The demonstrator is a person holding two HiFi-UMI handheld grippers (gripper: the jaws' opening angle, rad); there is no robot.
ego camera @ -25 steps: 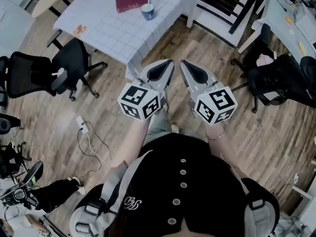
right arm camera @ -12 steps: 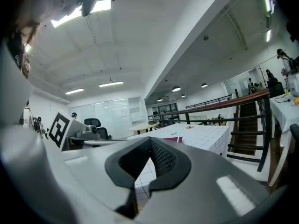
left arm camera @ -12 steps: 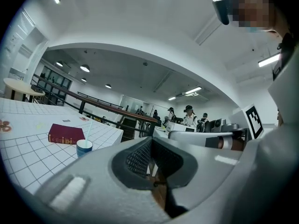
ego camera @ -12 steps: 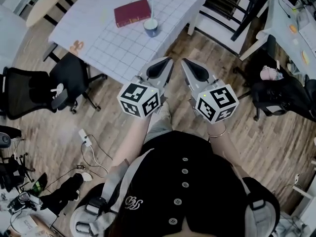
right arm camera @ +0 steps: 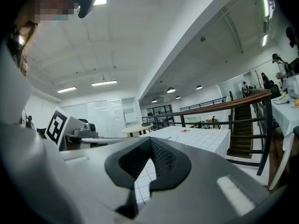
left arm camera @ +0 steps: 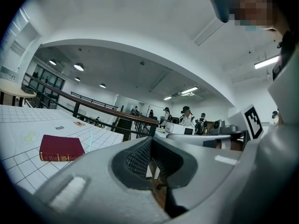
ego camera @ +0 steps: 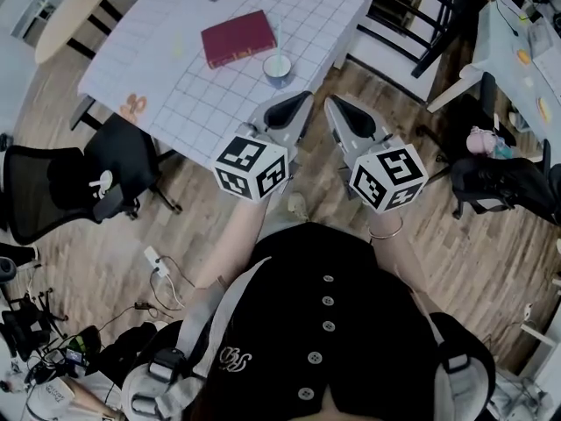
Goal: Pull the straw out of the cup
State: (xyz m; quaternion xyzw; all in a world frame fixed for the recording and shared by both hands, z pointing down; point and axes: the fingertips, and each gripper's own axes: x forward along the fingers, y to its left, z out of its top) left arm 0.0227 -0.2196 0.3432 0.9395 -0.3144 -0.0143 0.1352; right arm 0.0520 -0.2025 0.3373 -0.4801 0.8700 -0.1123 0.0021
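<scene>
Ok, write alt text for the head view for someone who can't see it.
From above, a person points the left hand-held gripper and the right hand-held gripper, both shut and empty, toward a blue cup with a straw on a checked table. A red book lies near the cup.

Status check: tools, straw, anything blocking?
Left tool and right tool shut, empty, near table edge. Straw standing in cup, untouched. Red book beside cup, not blocking.

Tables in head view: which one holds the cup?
The grid-cloth table, top centre, the only checked one: the cup stands on it beside the red book.
</scene>
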